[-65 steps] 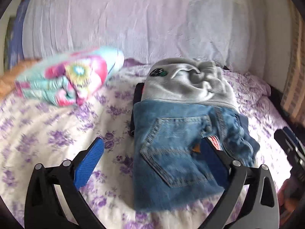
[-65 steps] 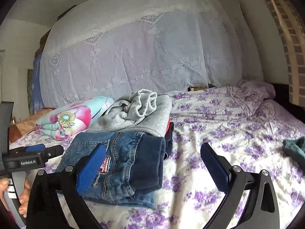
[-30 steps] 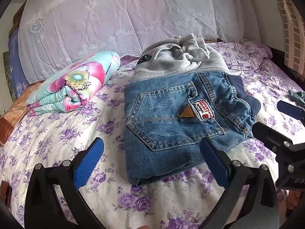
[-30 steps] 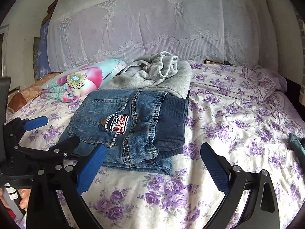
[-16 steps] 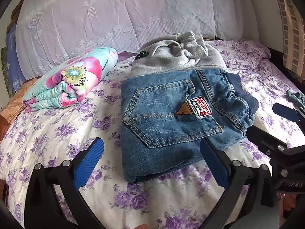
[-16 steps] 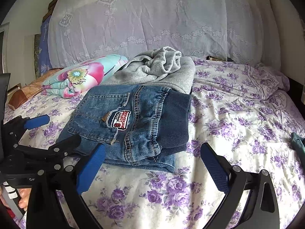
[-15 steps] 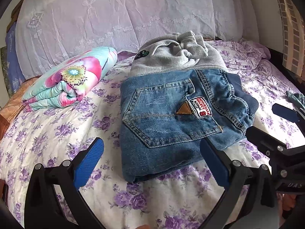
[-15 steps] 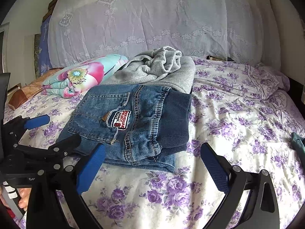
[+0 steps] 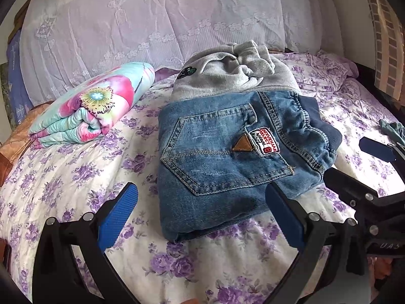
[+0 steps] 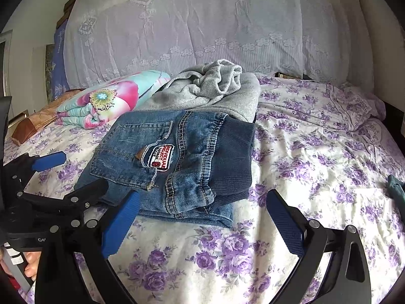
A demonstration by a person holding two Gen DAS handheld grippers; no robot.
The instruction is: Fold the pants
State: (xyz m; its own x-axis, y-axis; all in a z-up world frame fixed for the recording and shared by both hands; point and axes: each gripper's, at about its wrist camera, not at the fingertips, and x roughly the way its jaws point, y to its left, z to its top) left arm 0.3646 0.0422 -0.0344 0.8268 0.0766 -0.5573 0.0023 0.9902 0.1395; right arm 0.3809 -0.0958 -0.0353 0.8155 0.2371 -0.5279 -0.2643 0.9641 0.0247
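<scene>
Folded blue jeans (image 9: 227, 157) with a back pocket and a white patch lie on the flowered bedsheet, partly on a grey sweater (image 9: 233, 76). They also show in the right wrist view (image 10: 177, 157). My left gripper (image 9: 202, 215) is open and empty, just in front of the jeans' near edge. My right gripper (image 10: 202, 217) is open and empty, at the jeans' waistband side. Each gripper shows in the other's view, the left one (image 10: 50, 177) and the right one (image 9: 367, 172).
A rolled flowered blanket (image 9: 93, 106) lies at the left of the bed. A lace-covered headboard (image 9: 164, 20) rises behind. A dark green cloth (image 10: 396, 190) lies at the right edge. Bedsheet (image 10: 316, 157) stretches to the right of the jeans.
Both grippers have drawn back a little from the folded jeans and stayed open. The jeans lie as before.
</scene>
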